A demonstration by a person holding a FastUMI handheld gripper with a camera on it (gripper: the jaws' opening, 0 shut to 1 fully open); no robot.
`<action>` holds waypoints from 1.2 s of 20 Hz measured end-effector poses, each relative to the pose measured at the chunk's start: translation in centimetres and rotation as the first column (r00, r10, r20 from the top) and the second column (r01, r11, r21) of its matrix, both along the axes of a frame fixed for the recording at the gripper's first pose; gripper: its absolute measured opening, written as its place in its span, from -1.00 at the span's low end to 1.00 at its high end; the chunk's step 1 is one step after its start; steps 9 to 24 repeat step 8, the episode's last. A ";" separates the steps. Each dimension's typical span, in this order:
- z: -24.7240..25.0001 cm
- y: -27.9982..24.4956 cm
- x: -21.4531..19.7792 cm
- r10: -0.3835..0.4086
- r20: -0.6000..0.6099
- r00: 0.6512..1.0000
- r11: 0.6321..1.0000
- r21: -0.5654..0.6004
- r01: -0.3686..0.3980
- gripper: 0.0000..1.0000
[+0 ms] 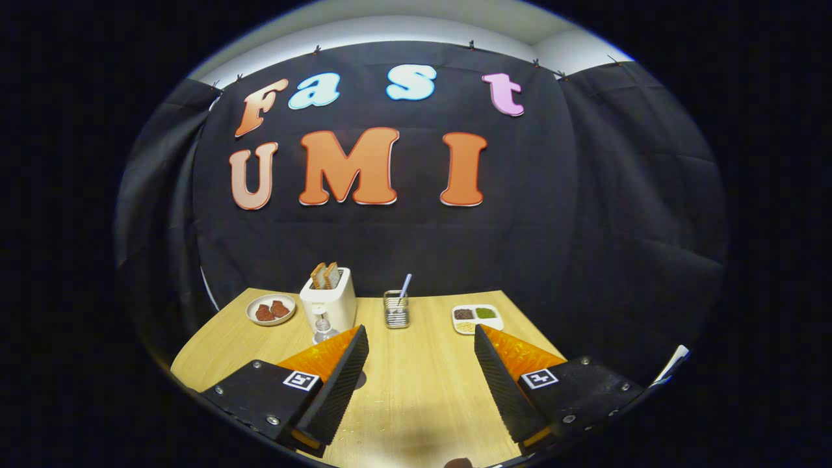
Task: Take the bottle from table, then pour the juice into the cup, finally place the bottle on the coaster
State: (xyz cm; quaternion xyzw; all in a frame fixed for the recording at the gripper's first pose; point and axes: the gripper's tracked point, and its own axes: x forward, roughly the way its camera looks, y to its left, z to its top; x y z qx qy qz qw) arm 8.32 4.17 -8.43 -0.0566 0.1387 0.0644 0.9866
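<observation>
Gripper (421,364) fingers spread wide, holding nothing, above wooden table (416,396). Clear bottle (322,328) stands beyond left finger, just beside white toaster (329,301).

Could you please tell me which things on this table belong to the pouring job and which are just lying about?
Job:
bottle, just beyond one finger
tongs, open, holding nothing

Lying about:
toaster with toast
plate
wire holder
divided dish

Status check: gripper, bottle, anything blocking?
Gripper open, nothing between fingers. Bottle upright by toaster, beyond left finger, untouched. Approach path looks clear.
</observation>
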 end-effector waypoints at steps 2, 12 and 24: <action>2.0 -1.9 -1.1 -0.041 0.029 0.999 0.999 -0.019 0.041 0.94; 6.3 -4.6 -2.5 -0.118 0.120 0.986 0.993 0.007 0.118 0.94; 6.3 -4.6 -2.5 -0.118 0.120 0.986 0.993 0.007 0.118 0.94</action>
